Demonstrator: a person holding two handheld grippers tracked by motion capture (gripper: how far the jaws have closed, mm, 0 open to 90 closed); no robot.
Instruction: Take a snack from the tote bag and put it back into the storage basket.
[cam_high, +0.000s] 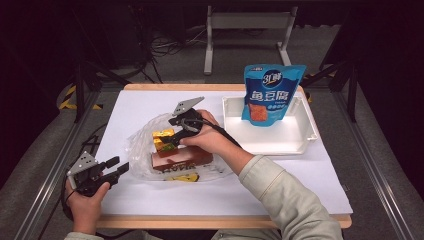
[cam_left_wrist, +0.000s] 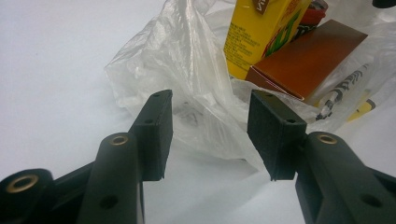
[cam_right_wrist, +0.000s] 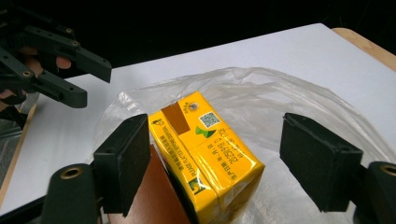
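1. Yellow drink carton (cam_right_wrist: 205, 158) stands upright on the clear plastic bag (cam_high: 145, 135), left of centre on the white table (cam_high: 280, 175), with a brown box (cam_high: 182, 160) just beside it on the near side.
2. Right gripper (cam_right_wrist: 215, 161) – jaws spread, one black pad on each side of the carton. The left pad looks just beside or touching the carton's side; the right pad stands well apart from it. No pinch yet.
3. Left gripper (cam_left_wrist: 210, 135) – jaws spread with nothing held. The crumpled edge of the bag lies just beyond the pads; whether any film touches them I cannot tell. In the high view it sits at the bag's near-left edge.
4. White tray (cam_high: 300, 137) sits at the right of the table; a blue snack pouch (cam_high: 267, 95) stands in it, leaning on the far wall. A second yellow packet (cam_high: 182, 177) shows partly under the brown box.
5. Step in hand, as judged: unpacking the bag. The right gripper is lined up to take the carton; the left is placed to hold the bag down.
6. Next move calls for: centring the right jaws on the carton, closing on its two flat sides, and lifting straight up so it clears the brown box.
7. Risk, as judged: loose film may ride up with the carton unless the left gripper pins the bag edge first.
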